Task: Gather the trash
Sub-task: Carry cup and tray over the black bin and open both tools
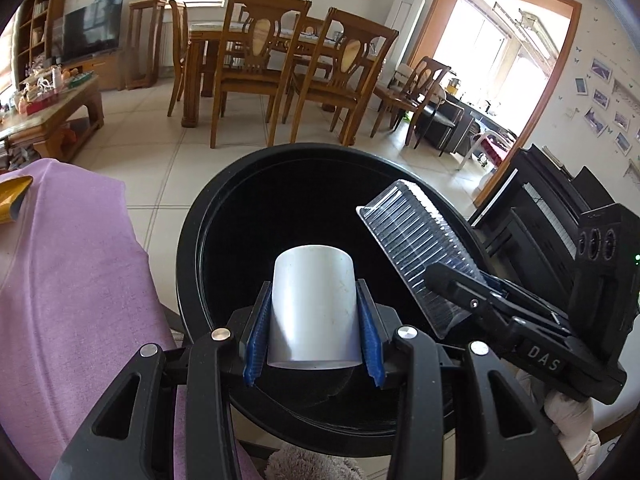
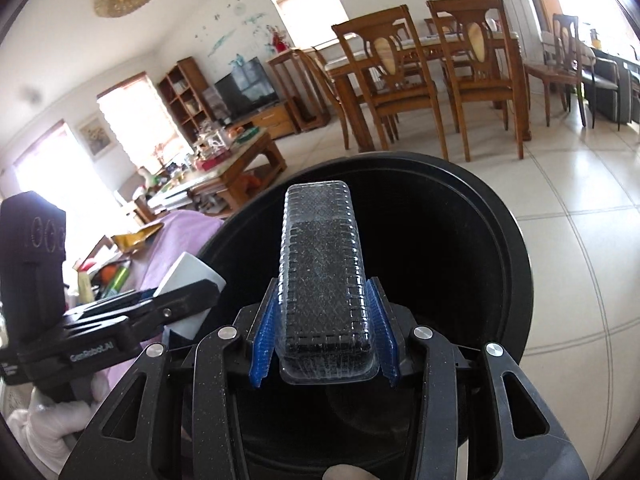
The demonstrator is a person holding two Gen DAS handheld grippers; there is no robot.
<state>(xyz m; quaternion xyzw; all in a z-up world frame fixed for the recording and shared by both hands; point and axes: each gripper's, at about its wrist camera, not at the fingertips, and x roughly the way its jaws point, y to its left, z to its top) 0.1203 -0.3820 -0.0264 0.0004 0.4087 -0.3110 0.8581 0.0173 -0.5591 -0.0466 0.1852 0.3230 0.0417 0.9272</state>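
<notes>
A white paper cup (image 1: 314, 312) sits upside down between the blue pads of my left gripper (image 1: 314, 336), which is shut on it above the open mouth of a round black trash bin (image 1: 240, 184). My right gripper (image 2: 324, 336) is shut on a clear ribbed plastic tray (image 2: 322, 276), held over the same black trash bin (image 2: 492, 216). The left wrist view shows that clear tray (image 1: 416, 240) and the right gripper (image 1: 472, 300) at the bin's right rim. The right wrist view shows the cup (image 2: 188, 280) and the left gripper (image 2: 176, 304) at the bin's left rim.
A purple cloth (image 1: 68, 280) covers a surface left of the bin, with a yellow wrapper (image 1: 12, 196) on it. Wooden dining chairs (image 1: 256, 76) and a table stand on the tiled floor behind. A cluttered coffee table (image 1: 48, 112) is at left, a black piano (image 1: 540, 208) at right.
</notes>
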